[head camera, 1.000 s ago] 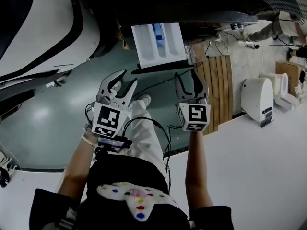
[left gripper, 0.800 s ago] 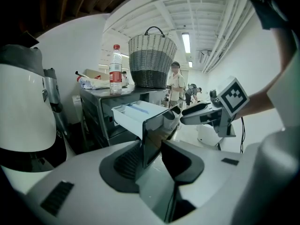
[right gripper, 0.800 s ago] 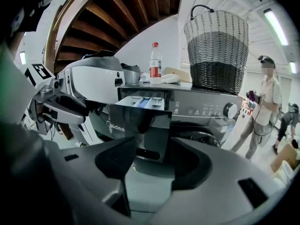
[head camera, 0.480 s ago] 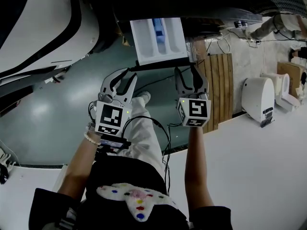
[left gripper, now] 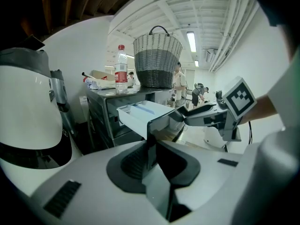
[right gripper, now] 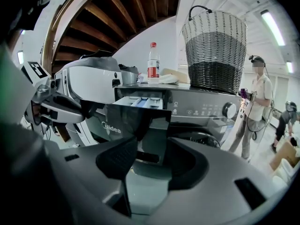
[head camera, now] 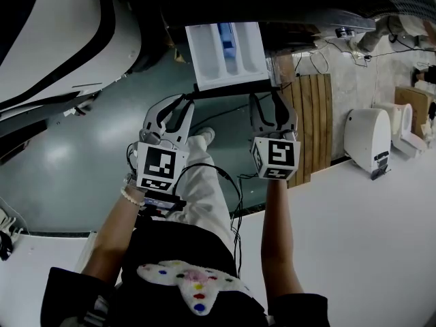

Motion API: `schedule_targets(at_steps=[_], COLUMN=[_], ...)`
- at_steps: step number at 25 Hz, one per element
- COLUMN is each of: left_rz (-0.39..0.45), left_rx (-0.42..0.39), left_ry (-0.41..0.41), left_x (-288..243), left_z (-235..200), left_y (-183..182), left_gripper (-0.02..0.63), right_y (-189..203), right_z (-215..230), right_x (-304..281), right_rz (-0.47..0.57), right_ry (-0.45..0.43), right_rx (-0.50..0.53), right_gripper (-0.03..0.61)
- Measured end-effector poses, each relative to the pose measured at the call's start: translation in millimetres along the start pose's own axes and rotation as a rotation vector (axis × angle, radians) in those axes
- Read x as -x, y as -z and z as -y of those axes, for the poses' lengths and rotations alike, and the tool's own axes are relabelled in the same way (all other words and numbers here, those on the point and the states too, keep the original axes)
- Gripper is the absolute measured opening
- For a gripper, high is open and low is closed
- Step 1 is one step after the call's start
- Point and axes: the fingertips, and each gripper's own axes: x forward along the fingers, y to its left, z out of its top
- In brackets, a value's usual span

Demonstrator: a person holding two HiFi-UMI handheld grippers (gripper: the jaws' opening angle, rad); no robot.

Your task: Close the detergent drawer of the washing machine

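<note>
The white detergent drawer (head camera: pixel 228 52) stands pulled out of the washing machine (right gripper: pixel 206 109), its dark front panel (head camera: pixel 231 90) towards me. My left gripper (head camera: pixel 172 107) is at the panel's left end. In the left gripper view the panel's edge (left gripper: pixel 151 125) stands between the pads of that gripper (left gripper: pixel 152 158). Its jaws have just been closing and still show a little room, so they are open. My right gripper (head camera: pixel 267 102) is at the panel's right end, jaws wide open. In the right gripper view the panel's right corner (right gripper: pixel 159 125) sits between its fingers (right gripper: pixel 152 153).
On top of the machine stand a woven basket (right gripper: pixel 215 50) and a plastic bottle (right gripper: pixel 153 62). A large white curved housing (head camera: pixel 61 39) is on the left. A wooden slat board (head camera: pixel 310 121) and a small white appliance (head camera: pixel 368 142) are on the right. A person (right gripper: pixel 255 111) stands beyond the machine.
The left gripper's jaws have narrowed from wide open around the panel's left end. Both grippers sit slightly closer to the drawer front. The drawer is still pulled out.
</note>
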Motion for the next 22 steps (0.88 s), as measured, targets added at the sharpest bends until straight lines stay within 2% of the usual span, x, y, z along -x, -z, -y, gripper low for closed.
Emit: schedule_targets(at_steps=[14, 18, 22], left_rz=[-0.006, 0.002, 0.004], left_rx=[-0.014, 0.003, -0.013], left_ry=[-0.001, -0.005, -0.036], left_x=[-2, -10, -16], left_z=[1, -11, -24], left_y=[-1, -7, -13], left_gripper=[0.072, 0.072, 0.074], right_y=[-1, -9, -17], right_z=[2, 4, 5], right_x=[-2, -14, -25], right_rz=[-0.017, -0.017, -0.014], right_ry=[0.026, 0.026, 0.026], right_rx=[-0.001, -0.001, 0.000], right_gripper=[0.204, 0.204, 0.204])
